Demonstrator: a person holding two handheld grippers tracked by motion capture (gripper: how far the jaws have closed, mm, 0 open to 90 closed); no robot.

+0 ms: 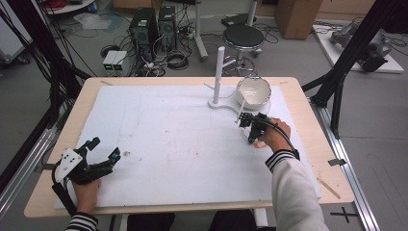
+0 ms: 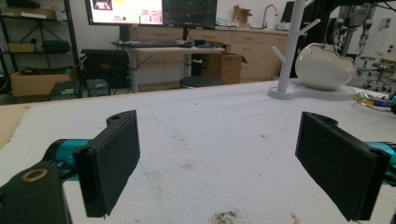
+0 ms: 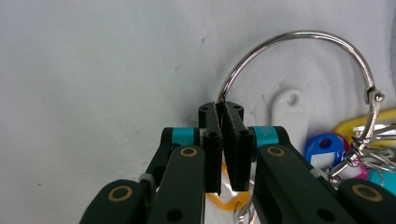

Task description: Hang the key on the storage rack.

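Observation:
My right gripper [image 1: 251, 129] points down at the white mat [image 1: 168, 144], just in front of the white bowl [image 1: 253, 91]. In the right gripper view its jaws [image 3: 223, 109] are shut on a large metal key ring [image 3: 299, 37]. White [image 3: 289, 116], blue [image 3: 324, 145] and yellow [image 3: 350, 125] key tags hang on the ring and lie on the mat. My left gripper [image 1: 105, 148] rests at the mat's near left corner, open, nothing between its pads [image 2: 112, 163]. From there the bowl [image 2: 322, 67] shows far off to the right.
A white peg stand [image 1: 219, 72] rises beside the bowl at the back of the mat; it also shows as the stand [image 2: 292, 46] in the left gripper view. The wooden table edge [image 1: 317, 144] runs close to the right hand. A stool [image 1: 243, 36] and computers stand beyond.

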